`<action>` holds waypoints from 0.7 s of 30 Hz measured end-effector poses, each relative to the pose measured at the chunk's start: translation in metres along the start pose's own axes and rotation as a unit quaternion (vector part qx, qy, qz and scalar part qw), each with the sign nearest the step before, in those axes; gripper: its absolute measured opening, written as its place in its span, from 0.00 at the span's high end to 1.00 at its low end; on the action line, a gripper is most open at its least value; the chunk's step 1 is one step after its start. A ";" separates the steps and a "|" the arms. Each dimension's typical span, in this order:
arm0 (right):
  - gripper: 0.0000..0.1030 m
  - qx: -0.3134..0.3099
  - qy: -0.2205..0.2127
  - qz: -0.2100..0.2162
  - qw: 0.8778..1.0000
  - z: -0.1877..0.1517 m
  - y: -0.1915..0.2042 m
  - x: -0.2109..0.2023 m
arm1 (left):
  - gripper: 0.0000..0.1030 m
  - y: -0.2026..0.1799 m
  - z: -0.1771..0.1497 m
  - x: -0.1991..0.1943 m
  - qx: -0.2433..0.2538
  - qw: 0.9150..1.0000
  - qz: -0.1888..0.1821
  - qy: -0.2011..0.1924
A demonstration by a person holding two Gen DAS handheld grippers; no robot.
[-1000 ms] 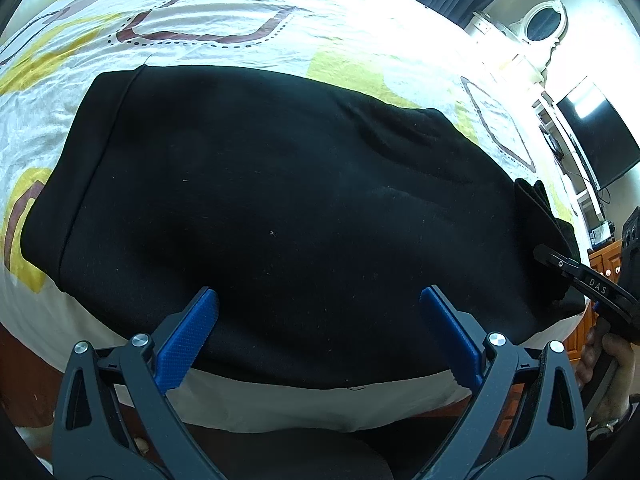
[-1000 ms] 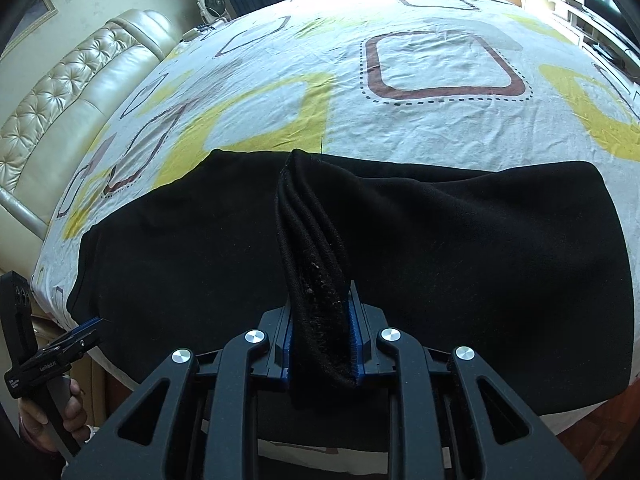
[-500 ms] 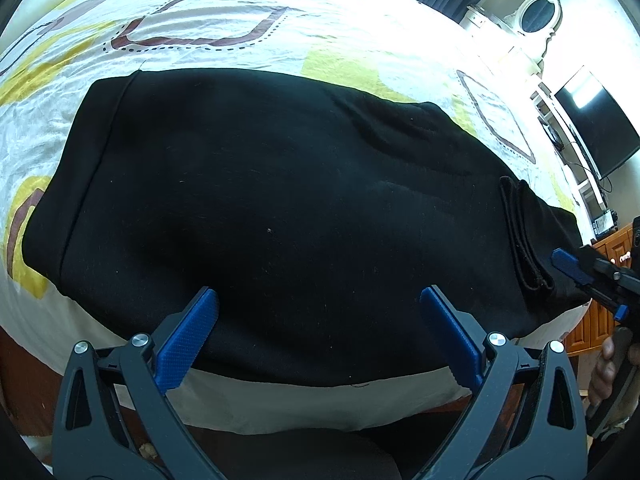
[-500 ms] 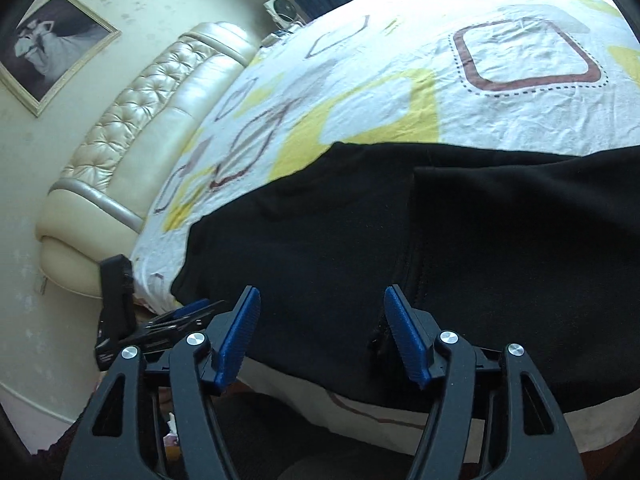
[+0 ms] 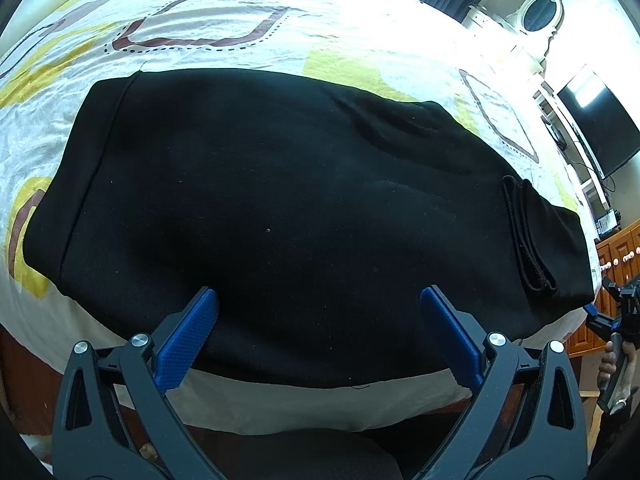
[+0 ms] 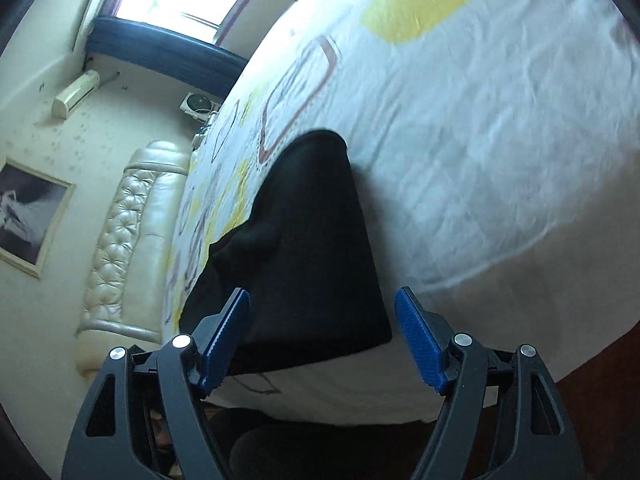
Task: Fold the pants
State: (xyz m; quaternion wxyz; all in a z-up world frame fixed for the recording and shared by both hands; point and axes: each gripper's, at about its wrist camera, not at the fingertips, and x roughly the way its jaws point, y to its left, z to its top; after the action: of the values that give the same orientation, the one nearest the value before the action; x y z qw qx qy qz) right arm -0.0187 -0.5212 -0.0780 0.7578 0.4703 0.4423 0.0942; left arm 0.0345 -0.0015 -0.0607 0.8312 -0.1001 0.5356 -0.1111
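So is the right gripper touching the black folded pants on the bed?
Apart. The right wrist view shows the right gripper open, nothing between its fingers; the black folded pants lie beyond.

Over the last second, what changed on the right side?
The right gripper let go of the bunched pant edge it had clamped, opened its fingers, and pulled back off to the side. The released edge now lies flat on the pants as a folded band. The left gripper stayed open over the near hem, and the bedsheet is unchanged.
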 end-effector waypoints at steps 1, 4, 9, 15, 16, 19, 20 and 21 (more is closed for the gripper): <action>0.28 0.004 0.009 0.001 1.000 -0.001 -0.005 0.005 | 0.02 0.000 0.000 0.000 0.003 1.000 0.001 0.000; 0.64 0.007 0.024 -0.006 1.000 -0.003 -0.013 0.015 | 0.02 -0.001 -0.001 0.000 0.009 1.000 0.002 0.001; 0.73 0.008 0.031 -0.003 0.999 -0.007 -0.024 0.017 | 0.02 0.000 0.000 0.001 0.008 1.000 -0.001 0.000; 0.59 -0.010 0.035 0.003 0.999 0.000 -0.012 0.007 | 0.02 0.000 0.000 0.000 0.008 1.000 -0.001 0.001; 0.49 -0.028 0.025 -0.008 0.999 0.004 -0.005 -0.001 | 0.02 0.001 0.001 0.001 0.007 1.000 -0.002 0.001; 0.34 -0.058 -0.010 -0.009 0.998 0.019 0.012 -0.017 | 0.02 0.001 0.000 0.000 0.004 1.000 -0.002 0.001; 0.34 -0.057 -0.014 -0.002 0.998 0.025 0.015 -0.016 | 0.02 0.001 0.000 0.000 0.004 1.000 -0.001 0.000; 0.34 -0.056 -0.017 0.004 0.998 0.032 0.017 -0.012 | 0.02 0.000 0.000 0.000 0.005 1.000 0.000 0.000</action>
State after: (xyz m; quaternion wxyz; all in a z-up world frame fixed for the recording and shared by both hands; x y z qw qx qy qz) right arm 0.0031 -0.5389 -0.0526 0.7901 0.4302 0.4217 0.1135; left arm 0.0348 -0.0011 -0.0608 0.8315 -0.0961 0.5353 -0.1135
